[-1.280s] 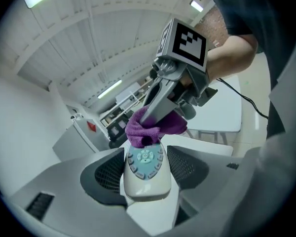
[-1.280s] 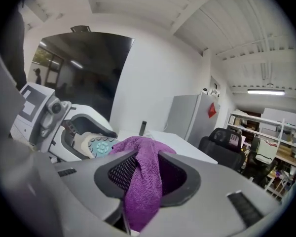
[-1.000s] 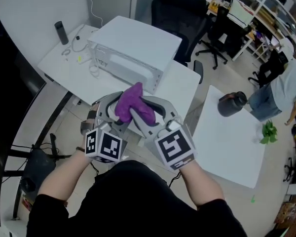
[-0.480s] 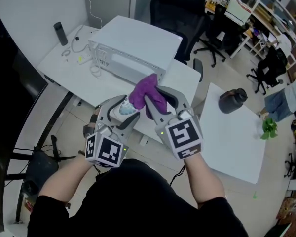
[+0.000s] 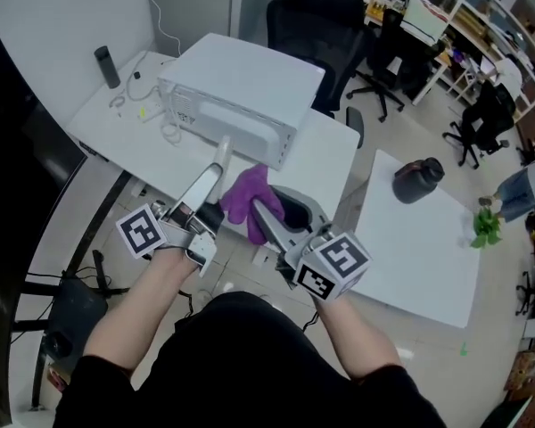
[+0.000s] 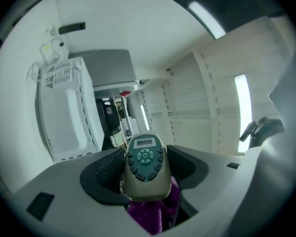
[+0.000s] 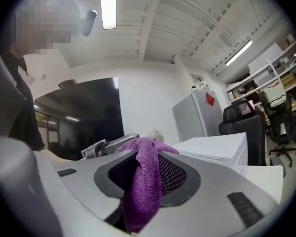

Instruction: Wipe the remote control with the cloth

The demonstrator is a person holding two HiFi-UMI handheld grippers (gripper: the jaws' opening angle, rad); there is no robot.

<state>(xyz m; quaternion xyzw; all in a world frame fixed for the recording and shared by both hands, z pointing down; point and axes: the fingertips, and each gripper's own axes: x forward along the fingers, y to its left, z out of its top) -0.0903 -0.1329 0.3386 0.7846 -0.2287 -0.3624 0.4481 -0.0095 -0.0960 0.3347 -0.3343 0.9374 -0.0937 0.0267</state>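
Note:
A grey remote control (image 6: pixel 145 168) with dark teal buttons sits clamped between the jaws of my left gripper (image 6: pixel 146 157), its button face turned toward that gripper's camera. In the head view the left gripper (image 5: pixel 209 181) is rolled onto its side, and the remote (image 5: pixel 219 157) points away toward the white appliance. My right gripper (image 5: pixel 273 206) is shut on a purple cloth (image 5: pixel 245 194), which bunches up between its jaws (image 7: pixel 147 171). The cloth (image 6: pixel 153 215) rests against the remote's lower end and underside.
A white box-shaped appliance (image 5: pixel 241 92) stands on a white table (image 5: pixel 116 123) with cables and a black bottle (image 5: pixel 102 65). To the right, another white table (image 5: pixel 419 257) carries a black jar (image 5: pixel 417 184) and a green plant (image 5: pixel 486 232). Office chairs (image 5: pixel 316 20) stand behind.
The left gripper has rolled onto its side with the remote and shifted left. The right gripper and cloth have dropped slightly, and the cloth has slid from the remote's top to its lower end.

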